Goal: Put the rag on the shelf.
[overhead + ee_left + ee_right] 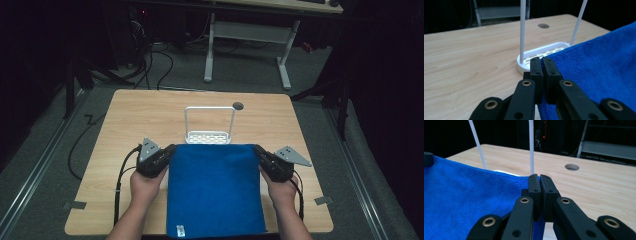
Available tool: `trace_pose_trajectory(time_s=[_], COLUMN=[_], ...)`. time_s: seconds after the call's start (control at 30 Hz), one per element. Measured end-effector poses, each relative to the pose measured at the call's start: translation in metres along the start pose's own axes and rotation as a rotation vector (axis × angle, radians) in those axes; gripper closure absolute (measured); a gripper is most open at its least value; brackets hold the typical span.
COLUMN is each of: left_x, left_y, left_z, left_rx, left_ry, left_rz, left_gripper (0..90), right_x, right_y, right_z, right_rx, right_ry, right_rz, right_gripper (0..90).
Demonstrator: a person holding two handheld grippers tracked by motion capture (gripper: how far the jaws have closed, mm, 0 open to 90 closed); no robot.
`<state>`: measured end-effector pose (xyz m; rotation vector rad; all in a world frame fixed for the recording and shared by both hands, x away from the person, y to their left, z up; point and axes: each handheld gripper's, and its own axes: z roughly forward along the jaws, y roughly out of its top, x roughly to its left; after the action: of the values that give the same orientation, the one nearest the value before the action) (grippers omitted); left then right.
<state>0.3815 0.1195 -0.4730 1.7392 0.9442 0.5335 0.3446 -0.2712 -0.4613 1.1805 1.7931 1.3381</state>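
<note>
1. Blue towel (215, 187) hangs stretched between my two grippers, its far edge pulled taut from one set of fingers to the other, and the rest drapes toward me over the near edge of the wooden table (135, 115).
2. My left gripper (169, 151) is clenched on the towel's far left corner; in the left gripper view the fingers (536, 66) are pressed together with blue cloth pinched between them and spreading away to their right.
3. My right gripper (259, 151) is clamped on the far right corner; in the right gripper view the fingers (534, 185) meet on the cloth's edge, with the towel running off to their left.
4. Just beyond both sets of fingertips stands a white rack (209, 135), a slotted base with a tall wire hoop rising from it; the towel's far edge sits right in front of that base and hides part of it.
5. A round hole (238, 106) in the tabletop lies farther past the right fingers, beyond the rack.
</note>
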Motion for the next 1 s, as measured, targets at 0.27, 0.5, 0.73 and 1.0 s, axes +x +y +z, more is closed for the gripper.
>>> trace_pose_trajectory(time_s=[0.27, 0.5, 0.73, 1.0], left_x=[-0.002, -0.01, -0.015, -0.015], left_y=[0.02, 0.045, 0.068, 0.085], left_z=[-0.009, -0.016, -0.022, -0.028], left_rx=[-0.053, -0.116, -0.17, -0.219], left_ry=[0.012, 0.031, 0.042, 0.047], left_rz=[0.01, 0.037, 0.062, 0.064], left_gripper=[87.8, 87.9, 88.0, 87.9], right_x=[-0.002, -0.001, -0.001, 0.003], right_y=[0.014, 0.035, 0.055, 0.078], right_z=[-0.008, -0.02, -0.03, -0.035], right_rx=[-0.042, -0.102, -0.166, -0.22], right_ry=[-0.009, -0.024, -0.04, -0.044], right_rz=[0.001, -0.012, -0.028, -0.045], right_gripper=[88.5, 88.4, 88.4, 88.4])
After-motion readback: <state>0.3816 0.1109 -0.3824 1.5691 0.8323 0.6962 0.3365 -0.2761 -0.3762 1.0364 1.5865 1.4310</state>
